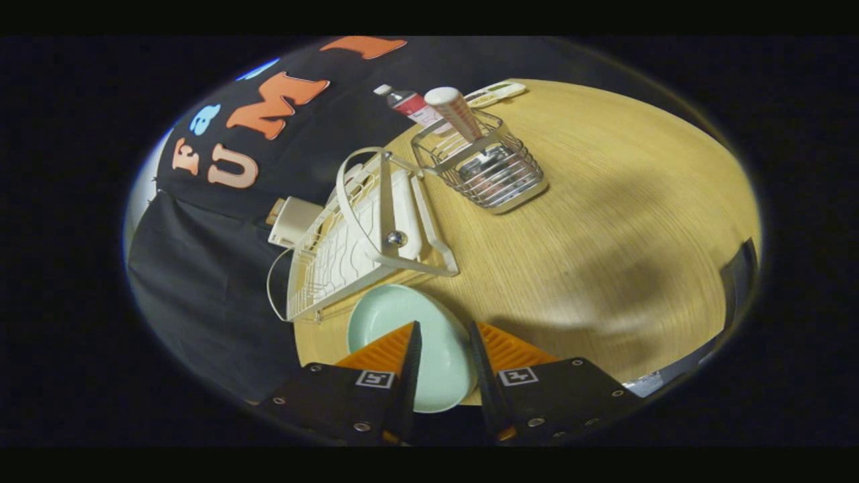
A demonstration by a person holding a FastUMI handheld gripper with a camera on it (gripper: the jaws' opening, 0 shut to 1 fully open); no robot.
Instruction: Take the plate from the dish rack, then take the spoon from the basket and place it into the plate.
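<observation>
A pale mint plate (pixel 439 355) sits between my fingers, just off the near end of the white dish rack (pixel 335 248). One finger lies over its inner face and the other against its outer rim, so my gripper (pixel 444 327) is shut on the plate. The rack holds no dishes. Beyond the rack stands a wire basket (pixel 500 178). The spoon (pixel 456 113) stands in the basket, its white, red-patterned handle sticking up. The whole scene looks tilted.
The wooden table (pixel 604 221) stretches wide to the right of the rack and basket. A plastic bottle (pixel 408 102) and a white remote-like device (pixel 498 94) lie behind the basket. A white box (pixel 293 220) with a cord sits beside the rack at the table's edge.
</observation>
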